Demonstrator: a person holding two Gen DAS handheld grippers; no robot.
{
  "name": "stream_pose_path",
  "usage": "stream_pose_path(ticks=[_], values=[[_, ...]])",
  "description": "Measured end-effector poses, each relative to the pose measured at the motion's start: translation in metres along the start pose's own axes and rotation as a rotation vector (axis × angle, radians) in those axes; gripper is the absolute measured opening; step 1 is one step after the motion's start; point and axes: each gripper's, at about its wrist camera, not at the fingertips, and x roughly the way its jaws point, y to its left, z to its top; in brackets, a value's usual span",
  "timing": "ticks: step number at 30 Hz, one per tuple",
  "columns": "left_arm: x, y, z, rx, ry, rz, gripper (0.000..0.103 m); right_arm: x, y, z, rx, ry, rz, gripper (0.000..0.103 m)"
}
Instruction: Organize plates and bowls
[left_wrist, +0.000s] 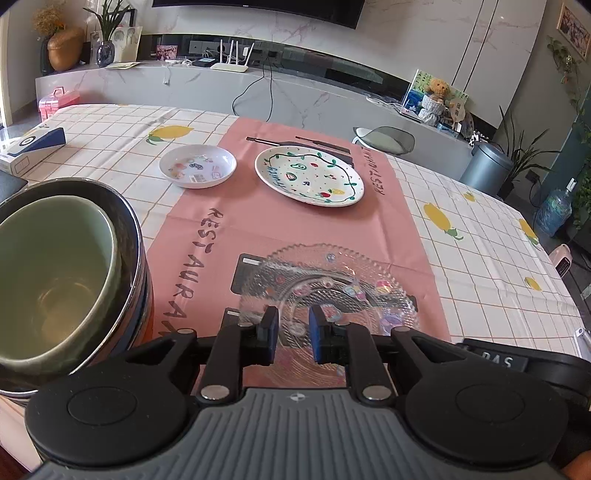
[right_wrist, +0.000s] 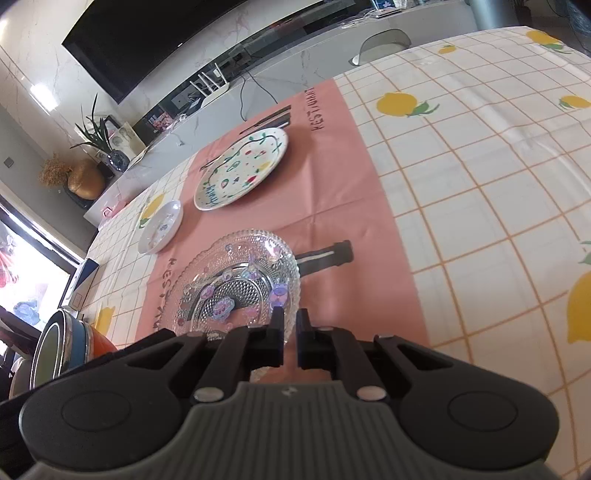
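- Left wrist view: left gripper (left_wrist: 293, 334) part-open, glass plate (left_wrist: 332, 284) rim between fingers, contact unclear.
- Right gripper (right_wrist: 290, 338) nearly closed at plate's near rim; grip hidden.

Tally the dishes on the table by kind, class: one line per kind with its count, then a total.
Glass plates: 1, the clear patterned one nearest the tools.
Painted white plates: 1.
Small white dishes with stickers: 1.
Green bowls: 1, nested in a stack.
Bowls beneath it: metal rim visible; number unclear.
Total countable: 4.
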Motion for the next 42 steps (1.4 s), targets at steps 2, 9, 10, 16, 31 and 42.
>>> stream_pose_path(ticks=[2, 9, 10, 16, 31, 42], values=[[0.0, 0.001, -0.001, -0.011, -0.008, 0.002, 0.026, -0.01, -0.009, -0.001, 0.002, -0.012, -0.028, 0.001], [0.014, 0.005, -0.01, -0.034, 0.069, -0.051, 0.034, -0.033, -0.029, -0.004, -0.014, -0.043, -0.097, 0.001], [0.015, 0.006, -0.012, -0.042, 0.076, -0.055, 0.034, -0.034, -0.029, -0.005, -0.023, -0.047, -0.094, 0.004], [0.02, 0.011, -0.016, -0.055, 0.093, -0.087, 0.022, -0.033, -0.031, -0.006, -0.012, -0.049, -0.076, 0.012], [0.003, -0.002, -0.031, -0.005, 0.125, -0.157, 0.01, -0.054, -0.041, -0.015, 0.03, -0.039, -0.086, 0.005], [0.0, -0.007, -0.031, 0.046, 0.139, -0.116, 0.009, -0.052, -0.037, -0.025, 0.045, -0.02, -0.145, 0.006]])
